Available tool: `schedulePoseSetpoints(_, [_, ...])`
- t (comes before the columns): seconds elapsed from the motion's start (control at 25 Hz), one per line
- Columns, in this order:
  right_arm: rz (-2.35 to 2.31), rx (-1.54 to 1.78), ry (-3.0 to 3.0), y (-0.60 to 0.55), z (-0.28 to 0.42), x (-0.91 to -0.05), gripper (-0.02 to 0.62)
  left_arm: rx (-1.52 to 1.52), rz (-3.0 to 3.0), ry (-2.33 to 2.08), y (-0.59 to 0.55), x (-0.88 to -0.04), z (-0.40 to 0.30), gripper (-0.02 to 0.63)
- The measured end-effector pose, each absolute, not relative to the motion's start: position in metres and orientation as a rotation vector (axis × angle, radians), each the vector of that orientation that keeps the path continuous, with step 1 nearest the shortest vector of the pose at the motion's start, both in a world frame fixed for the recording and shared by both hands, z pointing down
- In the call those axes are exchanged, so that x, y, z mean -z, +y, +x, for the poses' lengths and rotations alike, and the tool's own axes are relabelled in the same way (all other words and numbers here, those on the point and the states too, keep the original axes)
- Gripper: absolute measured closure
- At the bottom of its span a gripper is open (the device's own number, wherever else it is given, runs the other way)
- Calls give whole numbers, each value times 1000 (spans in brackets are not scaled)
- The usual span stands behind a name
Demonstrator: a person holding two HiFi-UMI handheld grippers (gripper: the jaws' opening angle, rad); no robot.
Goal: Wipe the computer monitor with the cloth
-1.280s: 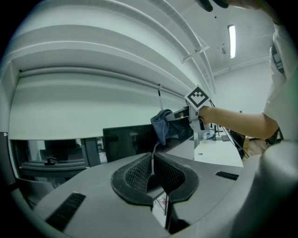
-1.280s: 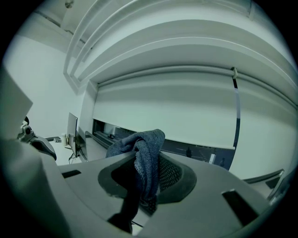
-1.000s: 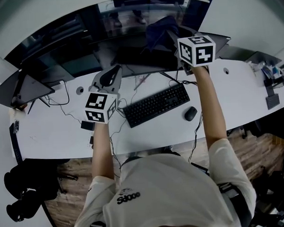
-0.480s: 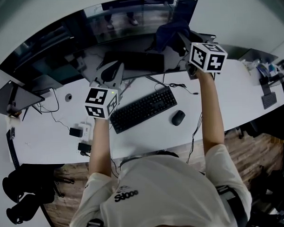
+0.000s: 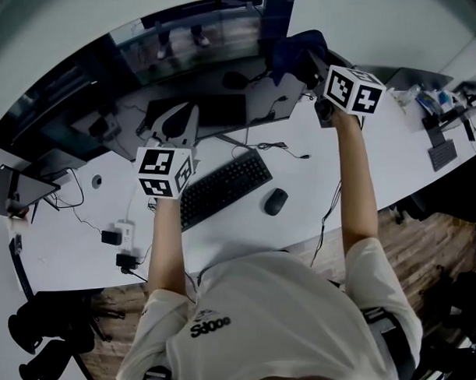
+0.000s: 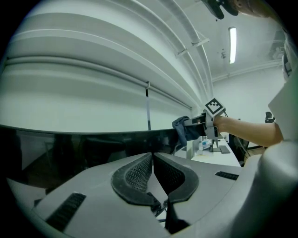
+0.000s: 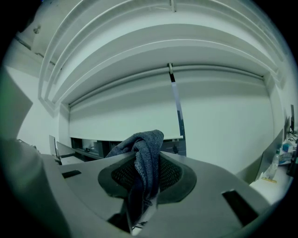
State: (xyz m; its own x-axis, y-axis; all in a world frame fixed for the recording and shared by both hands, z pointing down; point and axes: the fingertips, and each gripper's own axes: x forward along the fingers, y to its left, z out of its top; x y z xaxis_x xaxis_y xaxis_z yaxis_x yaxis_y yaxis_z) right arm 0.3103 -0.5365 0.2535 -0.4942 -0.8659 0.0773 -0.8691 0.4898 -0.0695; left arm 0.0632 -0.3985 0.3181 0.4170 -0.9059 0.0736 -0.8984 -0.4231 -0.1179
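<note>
A long white curved surface (image 5: 68, 230) fills the middle of the head view, and along its far edge stands the wide, dark, curved monitor (image 5: 178, 47), its glossy screen full of reflections. In the left gripper view the same monitor (image 6: 70, 148) stretches across as a black band under a pale rolled blind (image 6: 93, 93). A person in a white shirt (image 5: 274, 324) reaches both bare arms over the surface. A black keyboard (image 5: 222, 188) lies slantwise between the arms, in front of the monitor. The left tongs (image 5: 187, 115) are held above the surface just beyond the keyboard, pointing at the screen; in their own view the left tongs (image 6: 152, 155) have their pads pressed together with nothing between them. The right tongs (image 5: 310, 64) are raised at the monitor's right end and pinch a dark blue cloth (image 5: 295, 51). In the right gripper view the right tongs (image 7: 148, 160) are clamped on the cloth (image 7: 144, 139), which bunches up above the pads and hangs down below them. From the left gripper view the cloth (image 6: 182, 132) sits by the monitor's top edge; whether it touches the screen cannot be told. A black mouse (image 5: 276, 201) lies just right of the keyboard.
</note>
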Motion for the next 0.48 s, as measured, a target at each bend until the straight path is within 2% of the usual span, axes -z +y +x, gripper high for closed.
schedulePoseSetpoints(0.48, [1553, -49, -2607, -565, 377, -264, 506, 223, -2541, 1670, -418, -322, 111, 577])
